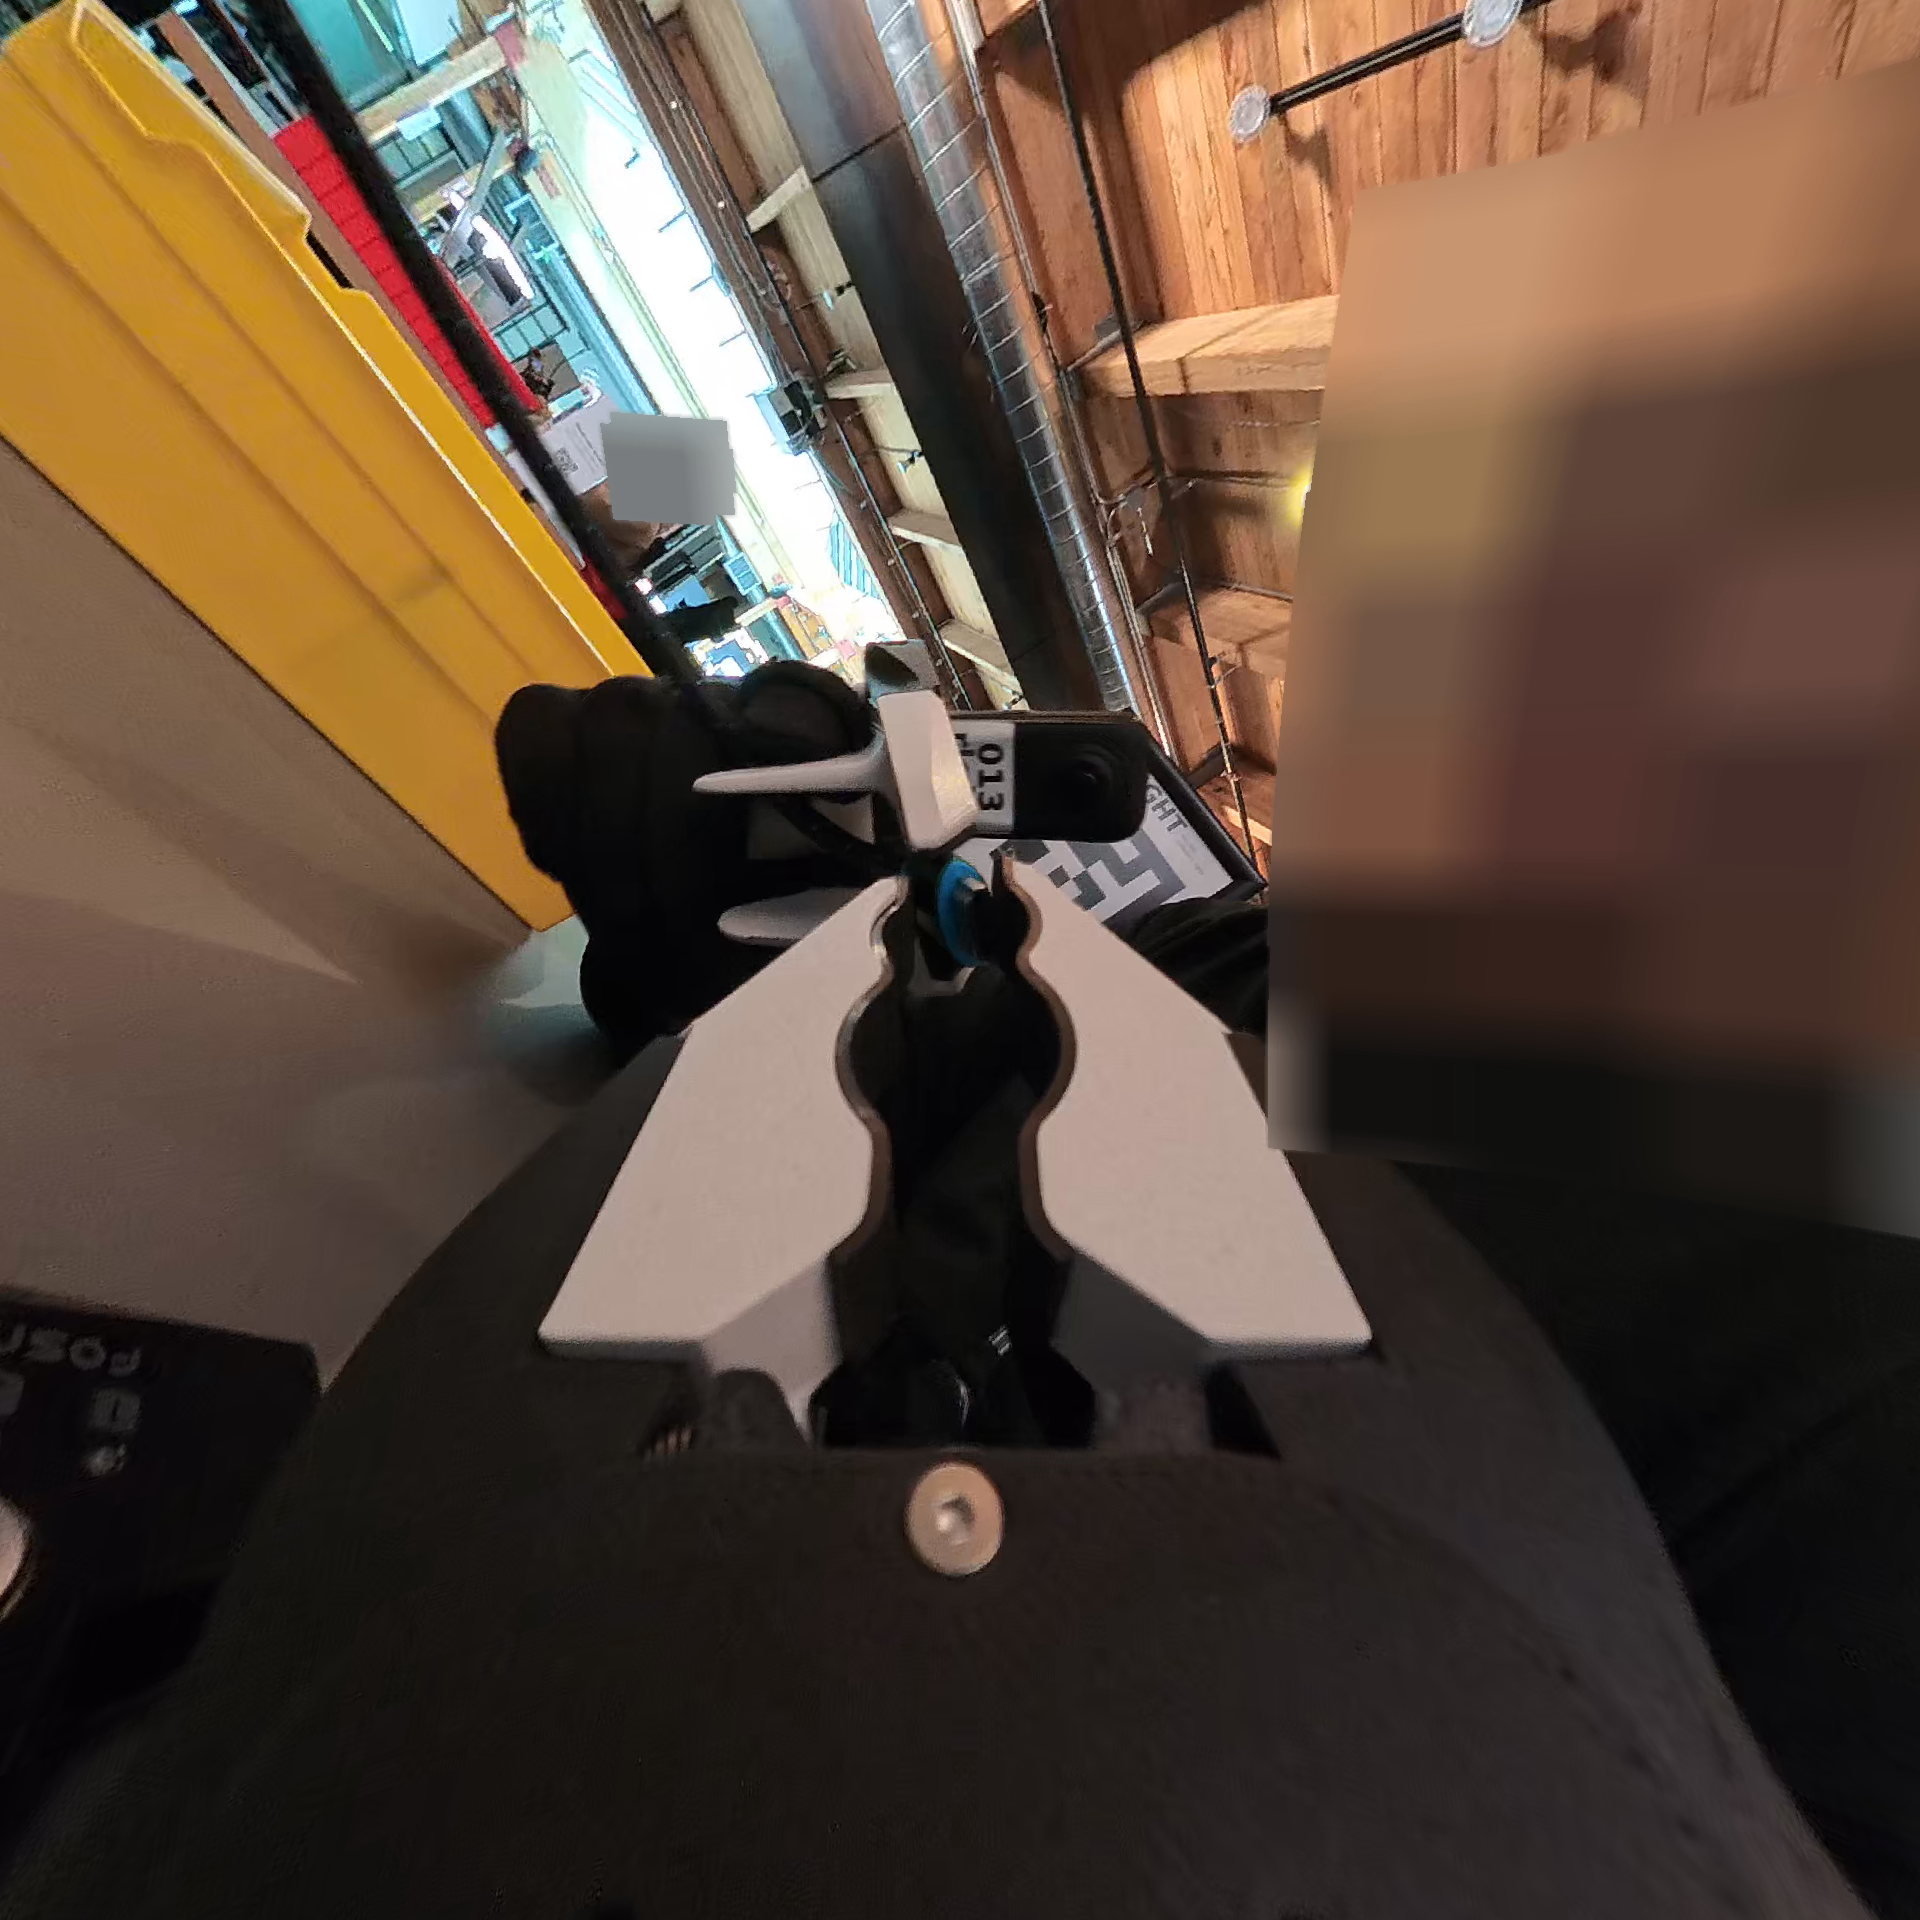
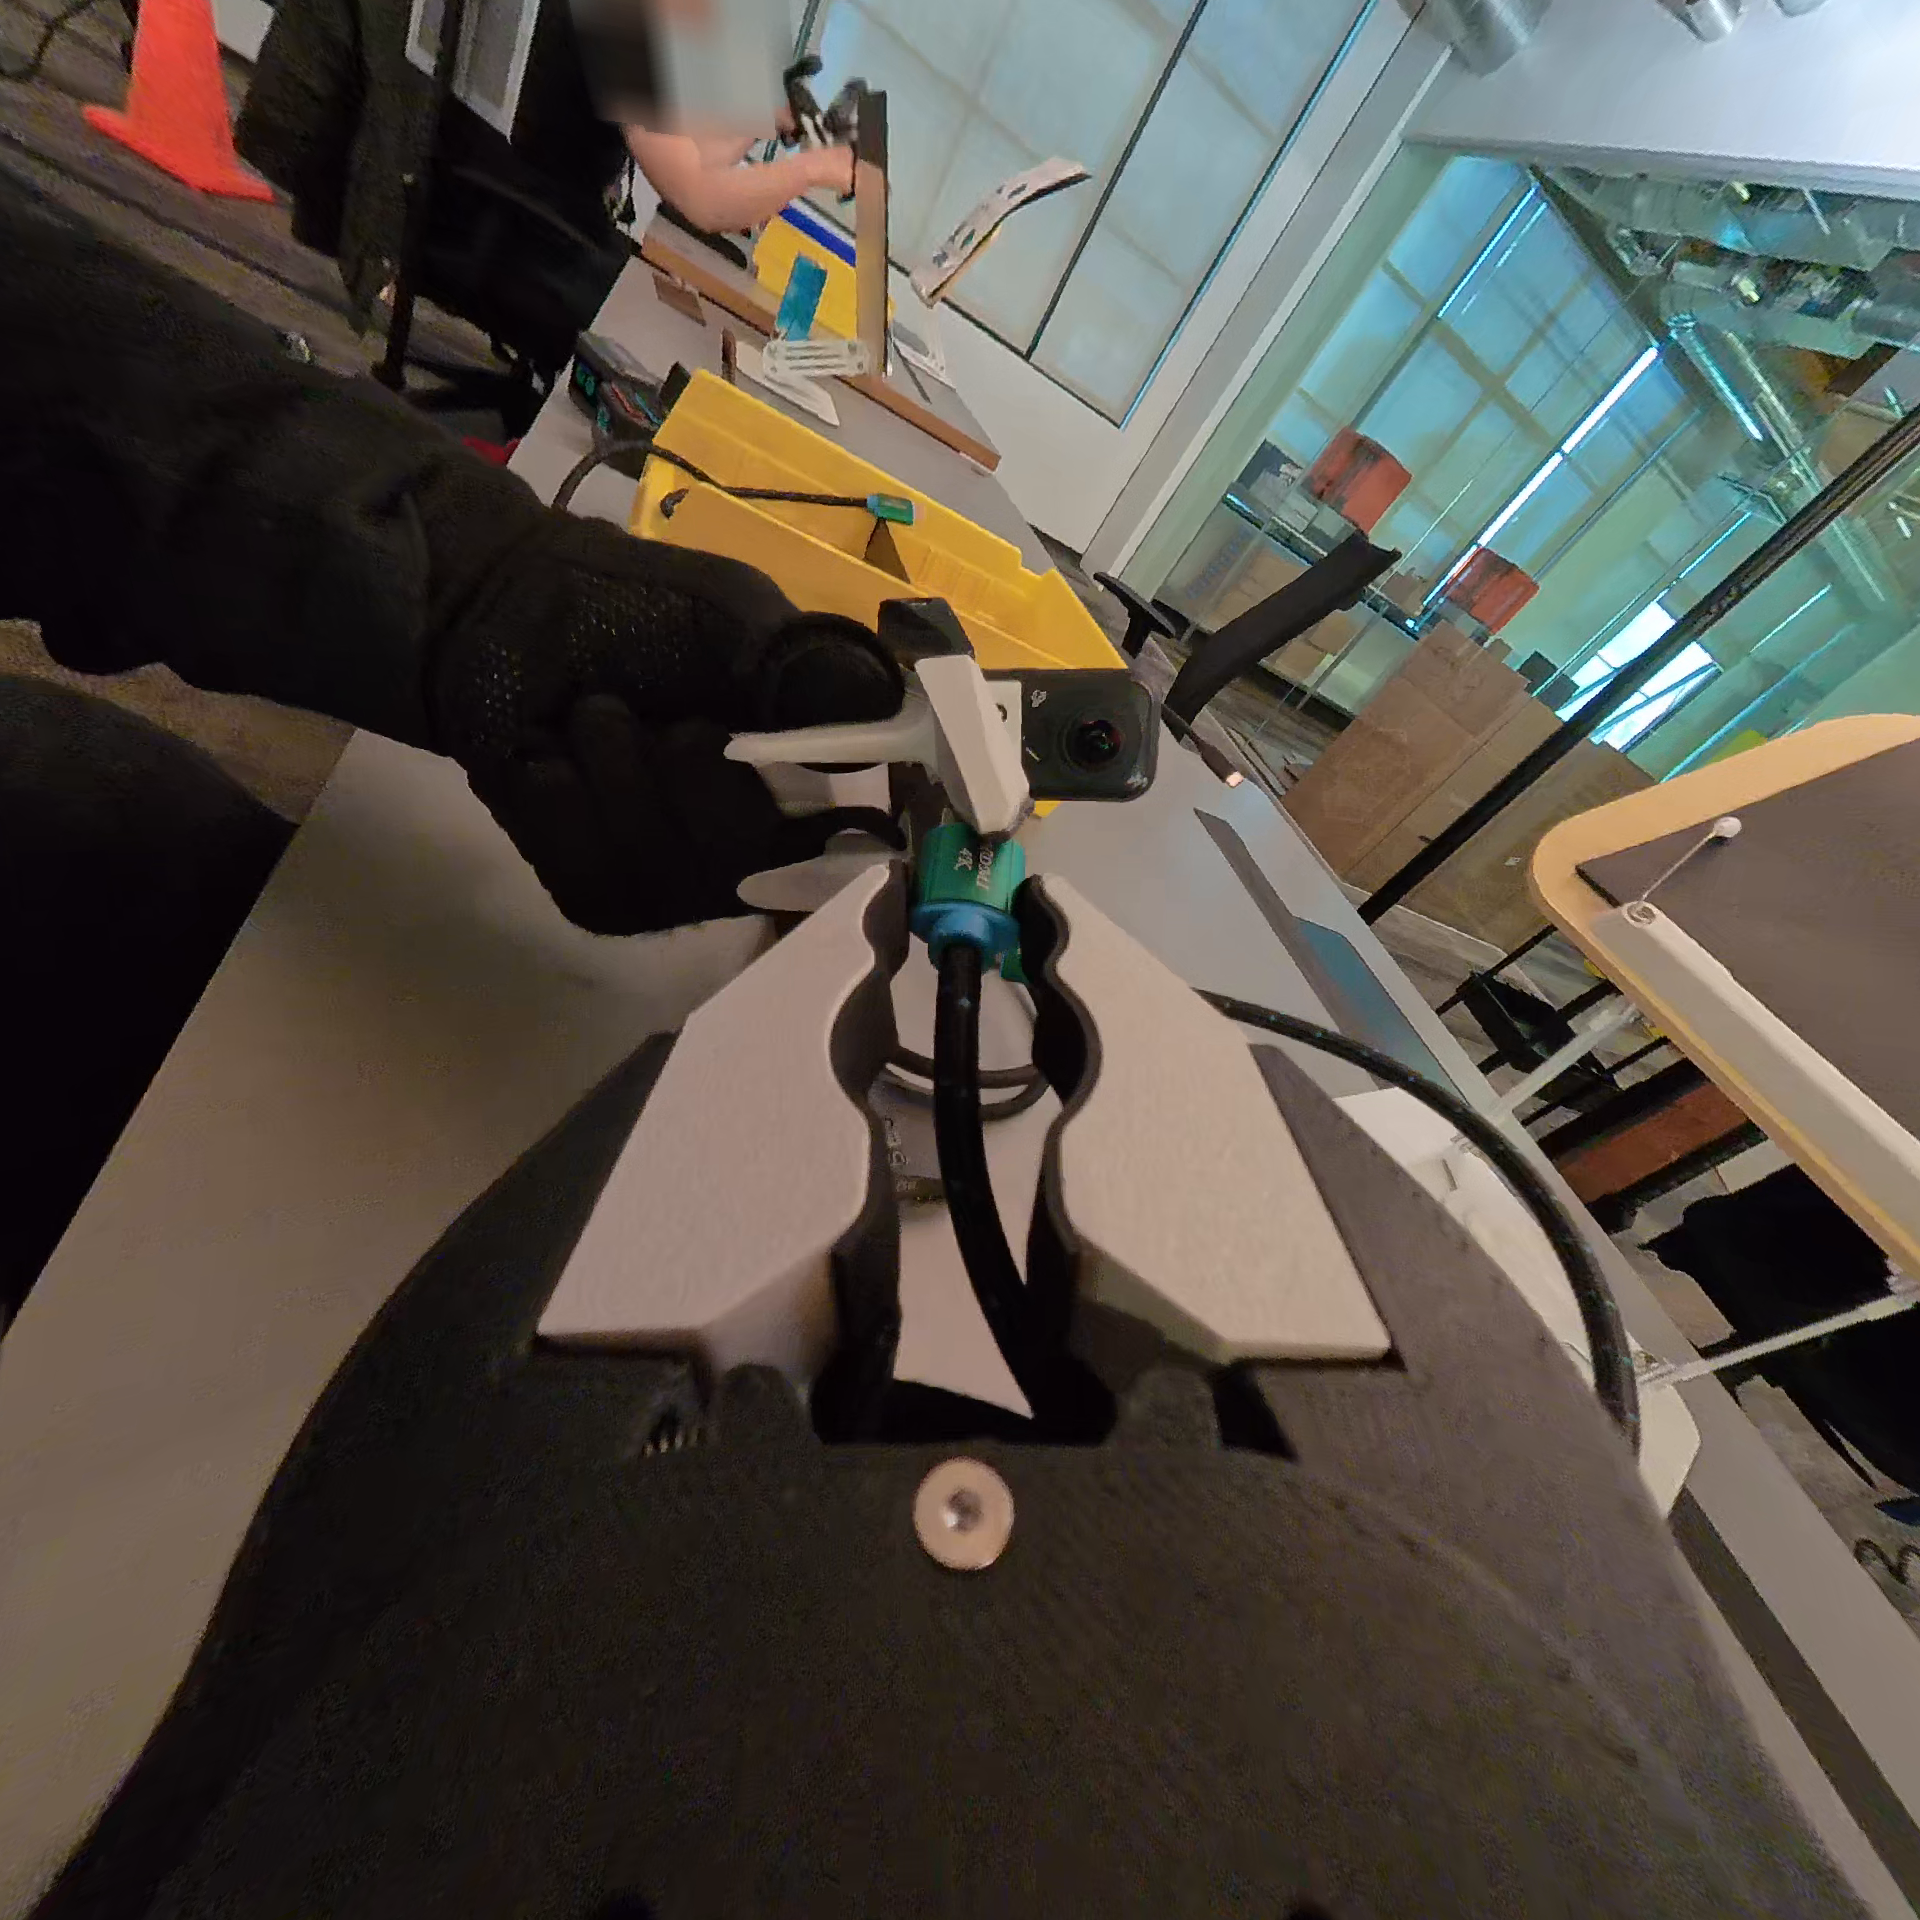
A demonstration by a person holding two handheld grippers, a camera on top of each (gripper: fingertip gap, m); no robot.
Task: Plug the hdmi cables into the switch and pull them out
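Note:
My right gripper [image 2: 966, 894] is shut on a green HDMI plug [image 2: 968, 864] with a blue collar [image 2: 961, 925]. Its black cable [image 2: 971, 1164] runs back between my fingers. My left gripper [image 2: 995, 821], held by a black-gloved hand [image 2: 623, 748], faces it and pinches the plug's far end. In the left wrist view, my left gripper [image 1: 954, 891] is closed around the blue collar [image 1: 951, 894], with the right gripper [image 1: 920, 831] just beyond. A grey device [image 2: 902, 1153] with small lettering lies under the right fingers, mostly hidden.
A yellow bin [image 2: 831, 520] [image 1: 260, 468] stands on the grey table [image 2: 312, 1039] behind the grippers. A white box [image 2: 1475, 1205] with a looping cable sits at the right. A black lettered box [image 1: 125, 1392] shows at lower left. Another person works at a far table. Left and right tips are no more than a few centimetres apart.

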